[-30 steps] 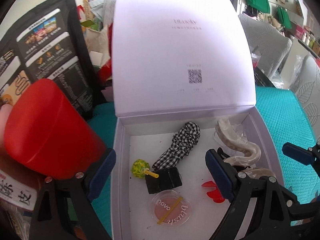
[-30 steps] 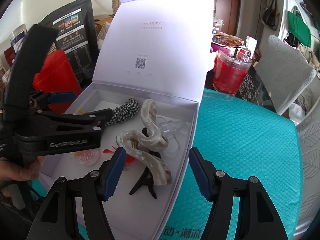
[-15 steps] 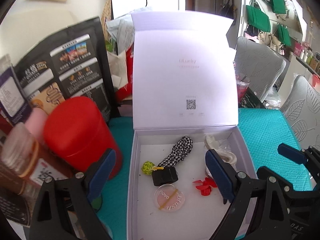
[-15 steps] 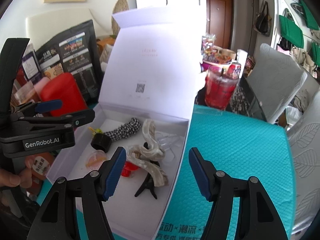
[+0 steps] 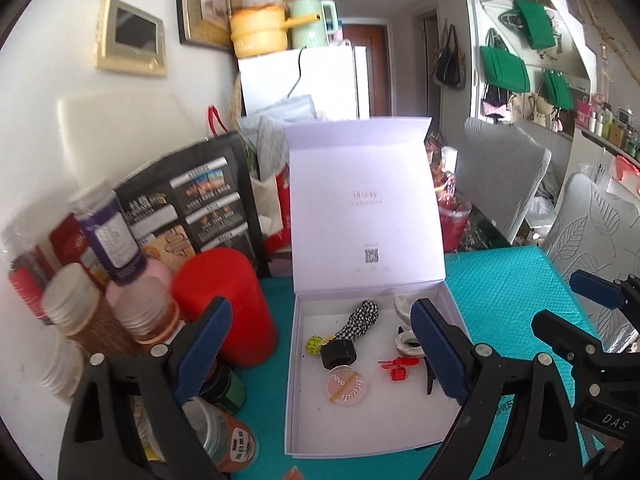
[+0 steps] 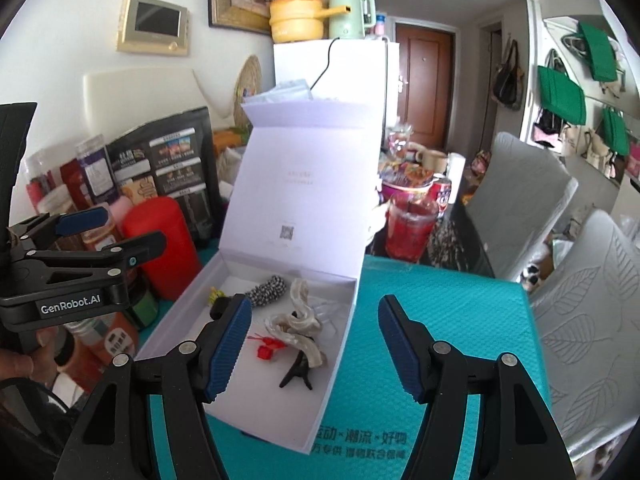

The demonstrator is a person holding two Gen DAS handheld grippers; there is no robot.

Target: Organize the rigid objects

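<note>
The white box (image 5: 294,380) stands open on the teal mat (image 5: 516,280), its lid upright at the far side, and the small rigid objects lie inside it on the floor of the box. I judge that the task is nearly finished: no loose small item shows on the mat around the box, and both tools are empty. What seems to remain is to shut the lid, if that belongs to the task.

Inside the box I count: one black-and-white checked scrunchie (image 5: 358,320), one small yellow-green ball ornament (image 5: 314,345), one black block-like piece (image 5: 338,354), one round pink blush compact (image 5: 346,384) with a yellow band across it, one small red clip (image 5: 396,368), one large pearl-coloured claw clip (image 6: 300,320), one black clip (image 6: 298,372) and at least one clear clip (image 6: 328,316), which is hard to see against the white floor.

The left gripper (image 5: 320,352) has its jaws spread wide with nothing between them. The right gripper (image 6: 314,346) is also spread and empty; its jaws have just been opening a little further, and nothing is between the pads. Both hang above the near part of the box, not touching it.

Beside the box at the left stands one red canister (image 5: 226,304), with several jars and bottles behind it; I cannot count those surely.
</note>
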